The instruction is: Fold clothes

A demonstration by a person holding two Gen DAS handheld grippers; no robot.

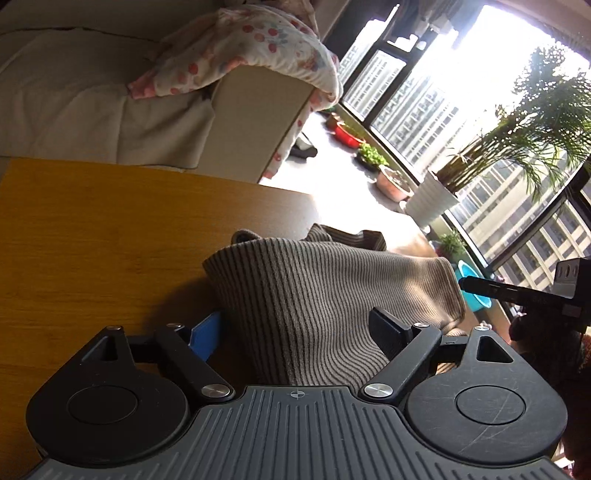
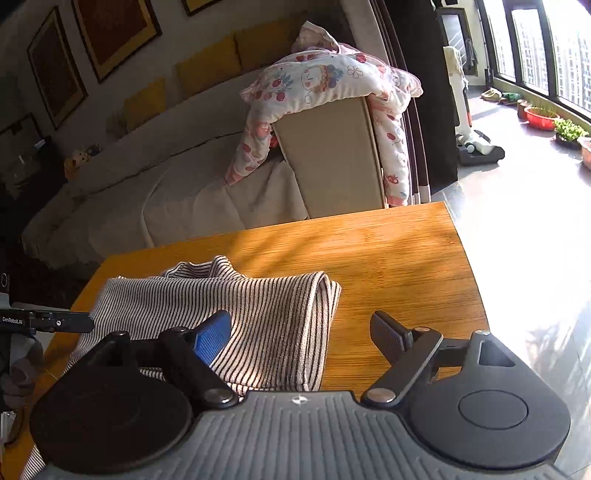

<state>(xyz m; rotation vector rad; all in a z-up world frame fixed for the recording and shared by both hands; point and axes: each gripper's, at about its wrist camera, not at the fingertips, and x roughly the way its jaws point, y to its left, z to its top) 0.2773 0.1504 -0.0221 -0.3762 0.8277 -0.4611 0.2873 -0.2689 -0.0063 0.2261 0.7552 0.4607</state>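
Left wrist view: the left gripper (image 1: pixel 299 332) is spread, its jaws astride the folded striped top (image 1: pixel 325 295) on the table (image 1: pixel 92 229), apparently not pinching; only here a palm (image 1: pixel 517 147) shows. Right wrist view: the right gripper (image 2: pixel 303 336) gapes over the top's near right edge, holding nothing, tilted down; only here wall pictures (image 2: pixel 110 33) show.

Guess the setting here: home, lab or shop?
Most likely a home living room in a high-rise flat: a long beige sofa under framed pictures, potted plants along big windows facing apartment towers, and a striped top on a wooden table.
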